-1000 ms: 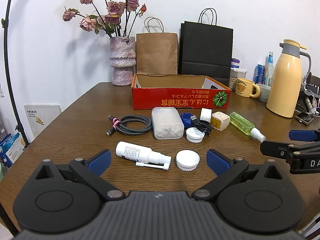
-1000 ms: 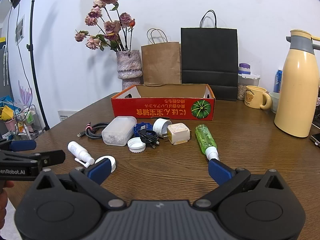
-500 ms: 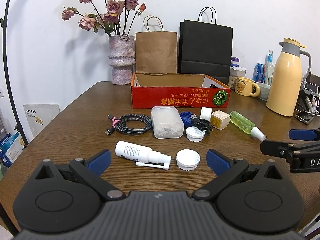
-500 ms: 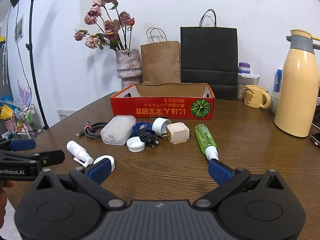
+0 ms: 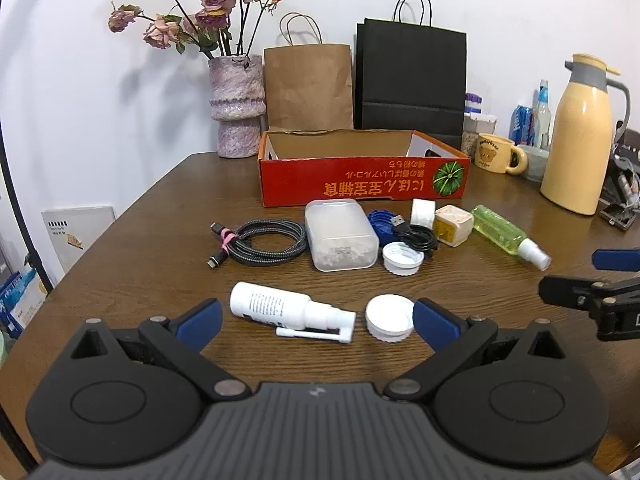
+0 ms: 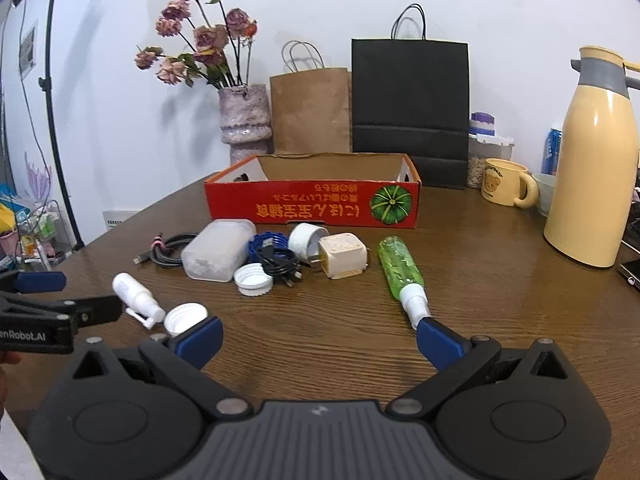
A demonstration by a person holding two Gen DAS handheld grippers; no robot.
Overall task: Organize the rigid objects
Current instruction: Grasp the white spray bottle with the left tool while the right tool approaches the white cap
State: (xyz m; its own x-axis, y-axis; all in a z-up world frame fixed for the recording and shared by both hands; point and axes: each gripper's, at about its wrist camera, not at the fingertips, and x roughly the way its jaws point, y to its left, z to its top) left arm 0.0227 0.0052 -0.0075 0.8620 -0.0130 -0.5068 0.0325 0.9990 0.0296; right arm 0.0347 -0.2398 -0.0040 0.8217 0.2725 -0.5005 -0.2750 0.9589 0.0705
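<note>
A red cardboard box (image 5: 362, 188) (image 6: 312, 204) stands open at the table's far middle. In front of it lie a white spray bottle (image 5: 288, 312) (image 6: 138, 300), a white cap (image 5: 390, 318) (image 6: 186, 318), a smaller white lid (image 5: 402, 258) (image 6: 254, 278), a frosted plastic case (image 5: 340, 234) (image 6: 218, 248), a braided cable (image 5: 260, 242), a black USB cable (image 6: 278, 262), a cream plug adapter (image 5: 452, 224) (image 6: 344, 260) and a green spray bottle (image 5: 506, 238) (image 6: 402, 268). My left gripper (image 5: 316, 320) is open, the spray bottle and cap lying between its fingers. My right gripper (image 6: 320, 334) is open over bare wood, its right fingertip by the green bottle's nozzle.
A vase of dried roses (image 5: 238, 108), a brown bag (image 5: 308, 84) and a black bag (image 5: 412, 80) stand behind the box. A cream thermos (image 5: 578, 140) (image 6: 596, 168), a yellow mug (image 5: 498, 154) and drink bottles crowd the far right. A light stand (image 6: 60, 120) rises left of the table.
Both grippers have edged slightly forward and lower toward the objects; the left one's fingers now flank the white spray bottle and cap. Nothing on the table has moved.
</note>
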